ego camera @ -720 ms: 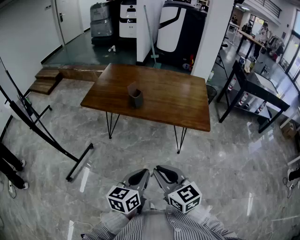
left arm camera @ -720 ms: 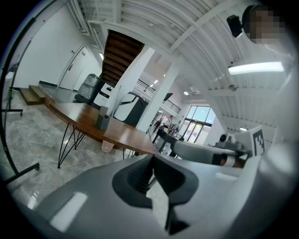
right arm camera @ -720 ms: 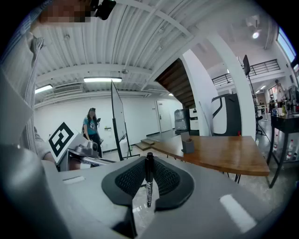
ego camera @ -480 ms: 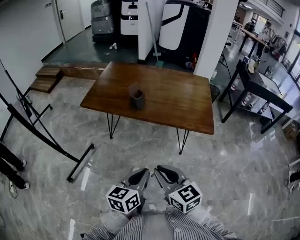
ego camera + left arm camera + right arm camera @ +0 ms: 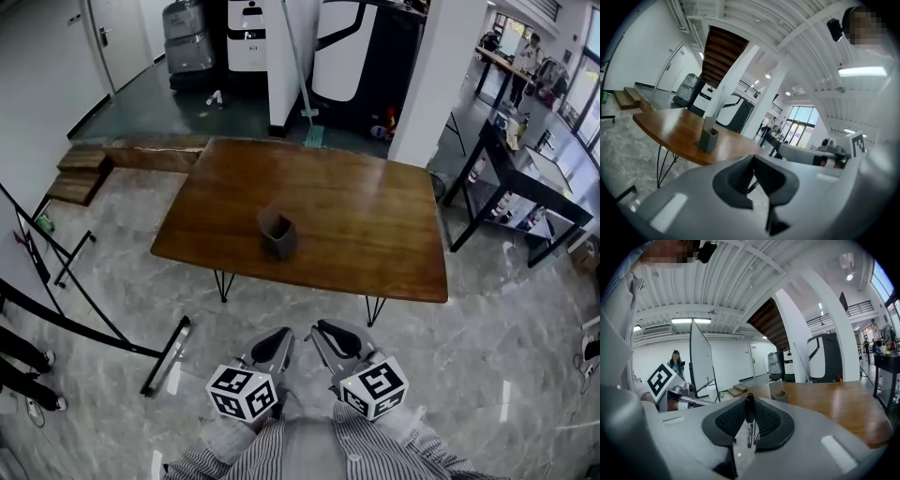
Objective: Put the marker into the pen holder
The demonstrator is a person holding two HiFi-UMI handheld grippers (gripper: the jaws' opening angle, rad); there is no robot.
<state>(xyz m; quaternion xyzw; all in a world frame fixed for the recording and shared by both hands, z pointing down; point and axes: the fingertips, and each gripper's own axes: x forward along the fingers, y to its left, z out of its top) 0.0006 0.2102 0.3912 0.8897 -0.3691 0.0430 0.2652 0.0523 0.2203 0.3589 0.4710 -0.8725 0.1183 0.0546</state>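
A grey pen holder (image 5: 277, 234) stands upright near the middle of the brown wooden table (image 5: 375, 234), well ahead of both grippers. It also shows in the left gripper view as the pen holder (image 5: 708, 138) and in the right gripper view as the pen holder (image 5: 778, 393). My right gripper (image 5: 320, 329) is shut on a black marker (image 5: 749, 420), which stands upright between its ribbed pads. My left gripper (image 5: 282, 336) is beside it with its jaws together and nothing between them (image 5: 752, 160). Both are held low, close to my striped sleeves, over the floor short of the table.
Black stand legs (image 5: 103, 328) cross the marble floor at the left, beside a person's shoes (image 5: 28, 375). A black workbench (image 5: 525, 183) stands to the right and a white pillar (image 5: 427, 75) rises behind the table. A whiteboard (image 5: 701, 364) and a person (image 5: 675, 361) stand far off.
The table and pen holder have come nearer and lower in the head view. Both grippers have kept their place against my body, with the same grip.
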